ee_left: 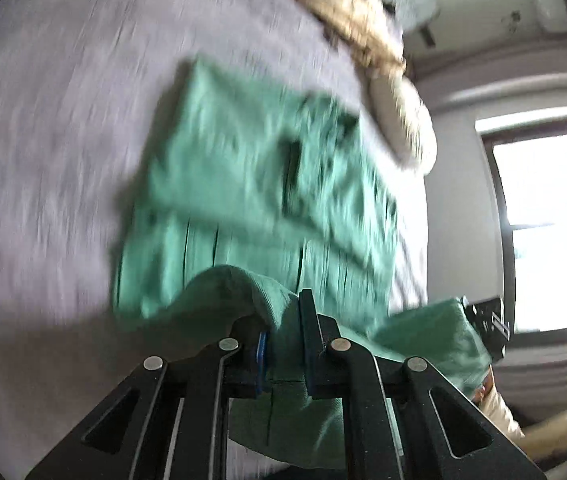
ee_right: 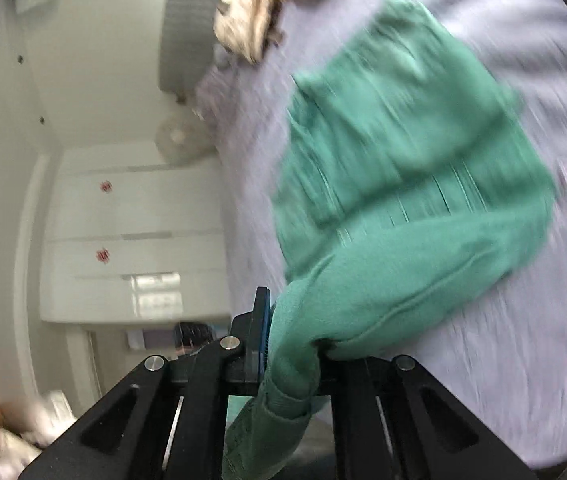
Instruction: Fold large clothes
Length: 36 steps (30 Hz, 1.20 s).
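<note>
1. Our left gripper (ee_left: 283,344) pinches the near hem of a green garment (ee_left: 251,184), jaws clamped narrow on cloth.
2. Our right gripper (ee_right: 295,344) likewise clamps the hem.
3. Beyond both jaws, the garment drapes onto a pale lilac bed (ee_left: 63,120).

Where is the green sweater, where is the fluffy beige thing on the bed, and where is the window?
green sweater (ee_left: 251,168): left wrist view, on its folded body lying on the bed.
fluffy beige thing (ee_left: 347,12): left wrist view, on its upper, crumpled part.
window (ee_left: 551,224): left wrist view, on the bright glass.
</note>
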Available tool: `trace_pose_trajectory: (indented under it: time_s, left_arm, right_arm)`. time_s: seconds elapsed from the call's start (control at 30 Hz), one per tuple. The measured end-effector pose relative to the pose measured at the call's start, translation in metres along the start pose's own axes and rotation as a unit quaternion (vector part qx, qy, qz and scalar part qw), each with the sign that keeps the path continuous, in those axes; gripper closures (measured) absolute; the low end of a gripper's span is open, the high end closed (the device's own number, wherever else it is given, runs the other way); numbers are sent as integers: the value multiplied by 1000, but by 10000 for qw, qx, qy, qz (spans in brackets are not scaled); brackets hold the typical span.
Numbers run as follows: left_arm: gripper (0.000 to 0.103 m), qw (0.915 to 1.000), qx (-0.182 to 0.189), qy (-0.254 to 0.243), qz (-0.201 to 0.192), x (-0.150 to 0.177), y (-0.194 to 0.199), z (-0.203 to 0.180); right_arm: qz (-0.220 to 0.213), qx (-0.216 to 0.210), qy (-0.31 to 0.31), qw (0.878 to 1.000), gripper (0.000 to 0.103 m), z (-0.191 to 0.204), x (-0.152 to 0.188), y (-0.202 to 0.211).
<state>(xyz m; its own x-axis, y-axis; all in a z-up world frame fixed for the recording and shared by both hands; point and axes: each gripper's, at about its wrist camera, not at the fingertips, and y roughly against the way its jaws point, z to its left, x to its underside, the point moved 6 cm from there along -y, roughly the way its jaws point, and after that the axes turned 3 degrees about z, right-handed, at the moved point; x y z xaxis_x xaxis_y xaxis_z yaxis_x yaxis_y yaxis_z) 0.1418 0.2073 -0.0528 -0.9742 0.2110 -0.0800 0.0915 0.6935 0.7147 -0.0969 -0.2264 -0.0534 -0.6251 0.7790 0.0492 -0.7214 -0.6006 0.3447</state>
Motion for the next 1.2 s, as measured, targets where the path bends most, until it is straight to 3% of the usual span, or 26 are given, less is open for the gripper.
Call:
trace_pose_trajectory:
  time_s: [0.17,0.23,0.3,0.4,0.57,0.6,0.63,0.7,0.77,0.8,0.83,0.9,1.0,1.07,1.1,1.2]
  left_arm:
    - [88,9972,-322,33,-670,-100,-42,3]
    - [88,9954,-632,-14,-716,-123,-63,10]
    - [88,9908,-1178,-79,-660,-145,-92,21]
    - [88,9871,-1546,-43,-424,-153,-130,40]
    - [82,9830,-1808,-90,-314,-153,-139,54]
    - [68,9814,-1885,-121,-351,-153,-134,52]
    - [32,9776,-2046,-178,-468,-152,-123,50]
    - [1,9647,-2412,-370,-987,-151,-95,42]
    - [1,9600,-2419,-568,-1293,-150,-69,31]
    - [1,9580,-2466,-599,-1336,-149,-61,29]
    - [1,9563,-2526,-618,-1335,-148,-59,27]
    - [1,9544,-2617,-753,-1225,-139,-55,25]
    - [1,9600,-2480,-855,-977,-117,-65,23]
    - [1,9695,-2218,-809,-664,-98,-82,24]
    - [1,9744,-2056,-783,-456,-87,-94,25]
    - [1,9776,-1912,-873,-123,-74,-130,21]
  right_arm:
    - [-633,127,-336,9973,92,-14,-104,-24]
    - [-698,355,-500,9957,92,-33,-139,-43]
    - [-697,630,-617,9937,93,-56,-160,-63]
    - [-679,925,-903,9893,92,-95,-179,-88]
    - [-758,567,-1121,9892,89,-114,-184,-95]
    - [-746,548,-1125,9893,89,-112,-184,-94]
    - [-722,541,-1098,9899,86,-106,-187,-94]
    - [-721,466,-951,9918,76,-91,-191,-90]
    - [-769,464,-731,9933,54,-75,-194,-83]
    - [-825,495,-605,9935,37,-67,-196,-79]
    - [-938,574,-450,9929,32,-59,-200,-73]
    - [-1046,679,-284,9918,32,-49,-202,-65]
    - [-1114,1004,-43,9887,35,-39,-194,-49]
    - [-930,1297,180,9870,56,-39,-179,-48]
    - [-798,1504,292,9850,73,-41,-174,-52]
    - [-381,2077,633,9754,77,-50,-162,-69]
